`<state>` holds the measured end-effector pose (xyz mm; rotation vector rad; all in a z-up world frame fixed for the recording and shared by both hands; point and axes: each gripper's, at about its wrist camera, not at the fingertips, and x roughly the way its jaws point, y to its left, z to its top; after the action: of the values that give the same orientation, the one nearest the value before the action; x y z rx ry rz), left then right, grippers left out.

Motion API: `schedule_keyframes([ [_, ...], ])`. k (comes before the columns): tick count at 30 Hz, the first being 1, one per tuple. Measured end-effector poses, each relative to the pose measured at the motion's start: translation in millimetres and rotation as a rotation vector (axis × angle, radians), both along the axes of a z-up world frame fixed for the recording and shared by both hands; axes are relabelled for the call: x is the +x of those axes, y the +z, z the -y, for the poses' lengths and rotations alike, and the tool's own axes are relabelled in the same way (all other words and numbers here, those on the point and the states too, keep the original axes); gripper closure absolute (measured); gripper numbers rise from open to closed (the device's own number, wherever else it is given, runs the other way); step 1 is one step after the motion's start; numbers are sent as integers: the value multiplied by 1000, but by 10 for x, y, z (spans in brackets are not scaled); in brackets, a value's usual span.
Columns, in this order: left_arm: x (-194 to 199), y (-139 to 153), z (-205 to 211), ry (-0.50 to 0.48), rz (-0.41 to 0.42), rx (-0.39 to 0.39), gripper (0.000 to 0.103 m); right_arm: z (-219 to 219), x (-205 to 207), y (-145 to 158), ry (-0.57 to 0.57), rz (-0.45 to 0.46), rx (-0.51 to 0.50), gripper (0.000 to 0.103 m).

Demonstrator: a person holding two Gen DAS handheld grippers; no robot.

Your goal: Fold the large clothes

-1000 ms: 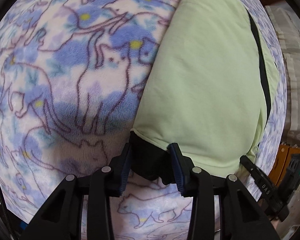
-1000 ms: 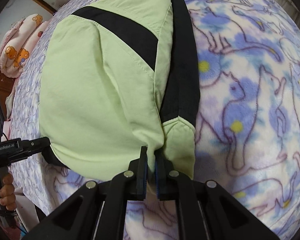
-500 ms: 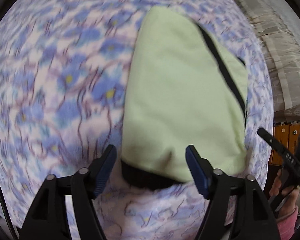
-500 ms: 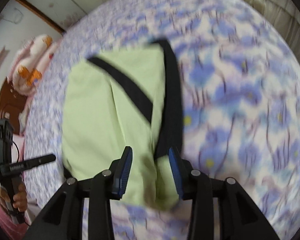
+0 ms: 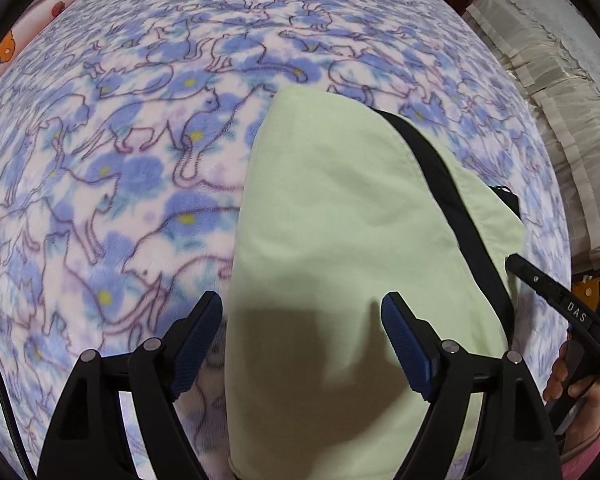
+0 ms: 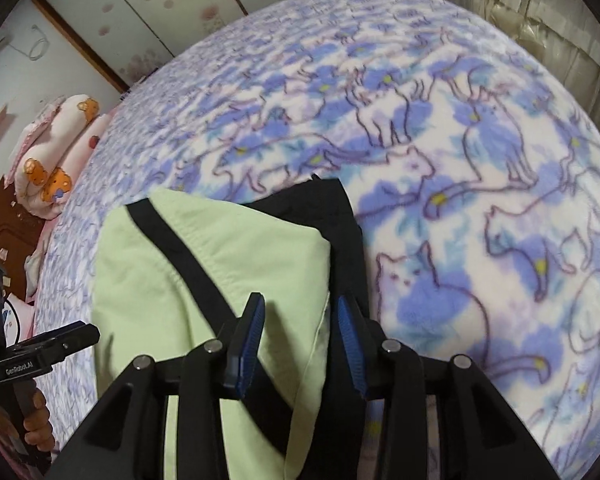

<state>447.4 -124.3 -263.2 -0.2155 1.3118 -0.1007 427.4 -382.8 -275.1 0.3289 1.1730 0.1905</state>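
Note:
A light green garment (image 5: 340,220) with black bands lies folded on the cat-print fleece blanket (image 5: 120,160). My left gripper (image 5: 302,304) hangs above the garment's near end. Its jaws are opening, and the pads touch no cloth. In the right wrist view the same garment (image 6: 220,272) shows its black stripe and black edge. My right gripper (image 6: 300,304) is open above the garment's near right corner, and nothing is pinched between its pads.
The blanket (image 6: 480,200) covers a bed. A rolled pink quilt (image 6: 56,152) lies at the bed's far left. Pale ruffled fabric (image 5: 560,92) hangs past the right side. A person's hand (image 5: 572,380) holds the other gripper's handle at the right edge.
Both grippers let go of the garment's near edge, opened and drew back and upward. The garment now lies flat on the blanket, further from both cameras.

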Motion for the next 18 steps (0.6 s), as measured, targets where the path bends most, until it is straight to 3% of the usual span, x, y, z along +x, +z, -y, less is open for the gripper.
schedule_keyframes([
  [4, 83, -125, 4, 11, -22, 2, 23, 19, 39, -85, -20, 2, 23, 67],
  [5, 94, -140, -3, 14, -26, -5, 23, 18, 51, -68, -17, 16, 27, 72],
  [6, 113, -156, -16, 20, -32, -15, 23, 13, 58, -54, -11, 26, 26, 86],
  [9, 147, -166, -35, 38, -42, -28, 23, -8, 102, -12, 7, 33, 30, 97],
  [14, 227, -104, -39, 43, -38, -37, 23, -12, 134, 165, -2, 81, 18, 99],
  [18, 293, -73, -47, 42, -32, -12, 23, -45, 194, 217, 2, 80, -50, 99],
])
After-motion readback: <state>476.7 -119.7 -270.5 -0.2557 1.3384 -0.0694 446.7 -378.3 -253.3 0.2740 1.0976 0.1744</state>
